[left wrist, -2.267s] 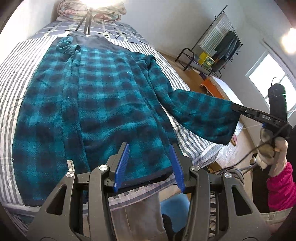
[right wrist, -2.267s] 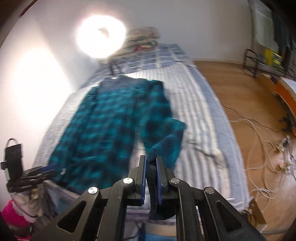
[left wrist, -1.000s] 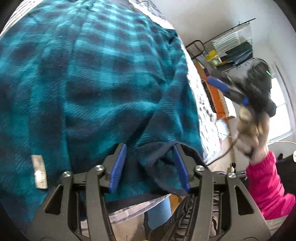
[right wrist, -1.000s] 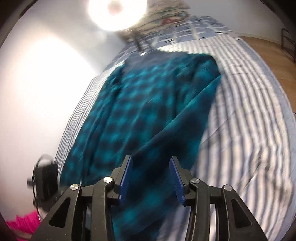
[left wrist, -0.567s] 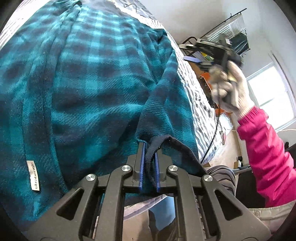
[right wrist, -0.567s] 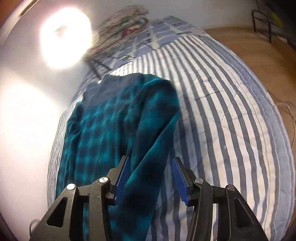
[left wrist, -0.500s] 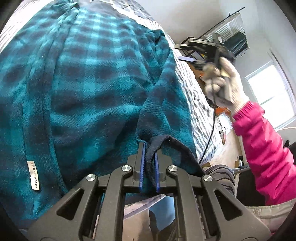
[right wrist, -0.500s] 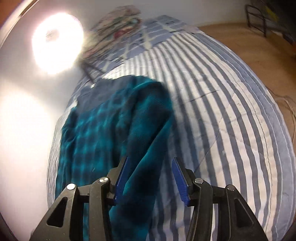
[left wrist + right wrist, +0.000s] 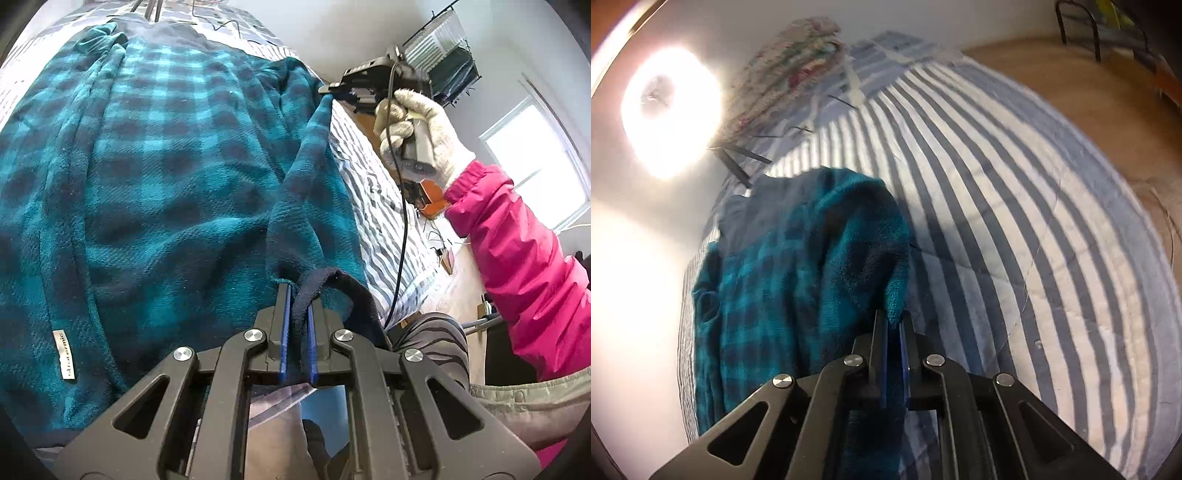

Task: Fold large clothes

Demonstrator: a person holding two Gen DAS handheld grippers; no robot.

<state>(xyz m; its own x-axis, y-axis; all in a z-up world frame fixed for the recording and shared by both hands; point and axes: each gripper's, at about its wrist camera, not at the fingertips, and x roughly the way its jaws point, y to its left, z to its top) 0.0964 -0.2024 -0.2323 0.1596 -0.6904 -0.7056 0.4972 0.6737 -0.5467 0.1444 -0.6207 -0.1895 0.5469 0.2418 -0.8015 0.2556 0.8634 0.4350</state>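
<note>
I have the left gripper (image 9: 296, 325) pinching the robe (image 9: 155, 177) cuff at 6 o'clock and the right gripper (image 9: 894, 332) clamped on its shoulder edge. I should carry both across toward 9 o'clock together, keeping the sleeve taut and flat on the bed (image 9: 1015, 221).

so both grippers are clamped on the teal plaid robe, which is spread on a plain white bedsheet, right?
Not the sheet: both wrist views show a striped bedsheet. The rest holds: left gripper and right gripper are both shut on the teal plaid robe.
</note>
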